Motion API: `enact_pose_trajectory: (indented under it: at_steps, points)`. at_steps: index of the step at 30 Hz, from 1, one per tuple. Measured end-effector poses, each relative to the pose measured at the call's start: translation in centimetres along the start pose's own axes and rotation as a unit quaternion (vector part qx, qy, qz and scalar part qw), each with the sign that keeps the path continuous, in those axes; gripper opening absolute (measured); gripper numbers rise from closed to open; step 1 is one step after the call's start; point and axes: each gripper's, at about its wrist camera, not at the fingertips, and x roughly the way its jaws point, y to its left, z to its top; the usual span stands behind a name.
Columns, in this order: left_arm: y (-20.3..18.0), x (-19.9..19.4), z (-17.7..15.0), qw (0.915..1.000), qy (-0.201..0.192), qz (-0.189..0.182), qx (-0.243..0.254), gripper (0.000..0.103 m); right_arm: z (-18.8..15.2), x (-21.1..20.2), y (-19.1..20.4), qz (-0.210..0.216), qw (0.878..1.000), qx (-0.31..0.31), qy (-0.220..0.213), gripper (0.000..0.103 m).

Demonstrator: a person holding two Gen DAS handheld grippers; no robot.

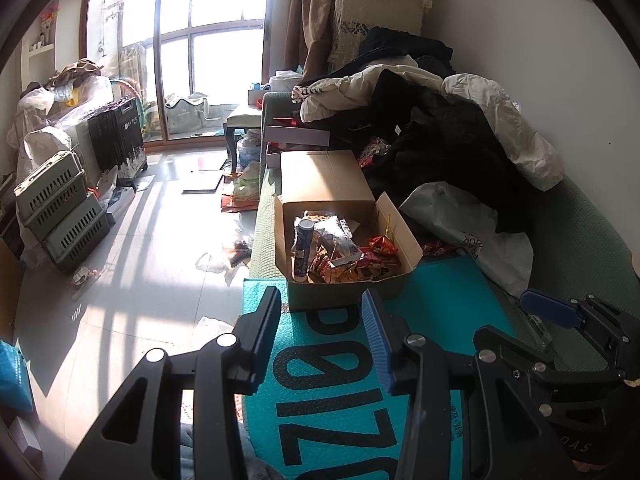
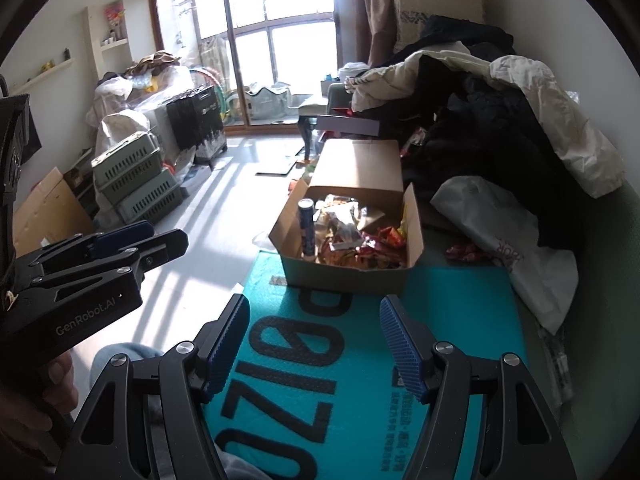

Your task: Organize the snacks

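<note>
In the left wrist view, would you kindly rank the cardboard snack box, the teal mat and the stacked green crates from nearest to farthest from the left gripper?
1. Teal mat, directly beneath the left gripper.
2. Cardboard snack box, just ahead on the mat.
3. Stacked green crates, far left across the floor.

We see strong daylight pouring through the window (image 1: 208,40) at about 11 o'clock in both views, blown out to white. It throws striped shadows across the glaring floor (image 1: 132,248) at 9 o'clock. The dark clothes pile (image 1: 440,140) at 2 o'clock loses detail, perhaps underexposed. Fisheye distortion bends the edges, with black vignetting in all 4 corners. Focus stays fairly sharp overall.
</note>
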Motion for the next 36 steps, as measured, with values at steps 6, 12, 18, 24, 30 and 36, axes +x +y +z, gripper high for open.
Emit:
enact_pose_trajectory:
  at_steps: [6,12,18,24,30,36]
  points:
    - [0.3,0.0,0.11,1.0,0.0,0.004,-0.005,0.041,0.05,0.09,0.1,0.003,1.0,0.004,0.005,0.068]
    - [0.25,0.09,0.12,0.9999,0.001,0.015,-0.002,0.041,0.08,0.11,-0.02,0.0,1.0,0.005,0.005,0.068]
    - [0.23,0.0,0.17,0.9998,-0.001,0.022,0.003,0.041,0.07,0.09,-0.02,0.0,1.0,0.005,0.005,0.068]
    - [0.12,-0.03,0.14,0.9997,-0.002,0.025,0.004,0.041,0.12,0.1,-0.08,-0.003,1.0,0.008,0.007,0.068]
    - [0.01,0.14,-0.08,0.9995,0.002,0.03,0.006,0.041,-0.04,0.27,-0.3,-0.006,1.0,0.01,0.013,0.068]
    - [-0.01,0.28,-0.24,0.9995,0.005,0.031,0.009,0.041,-0.32,0.44,-0.64,-0.007,1.0,0.013,0.015,0.068]
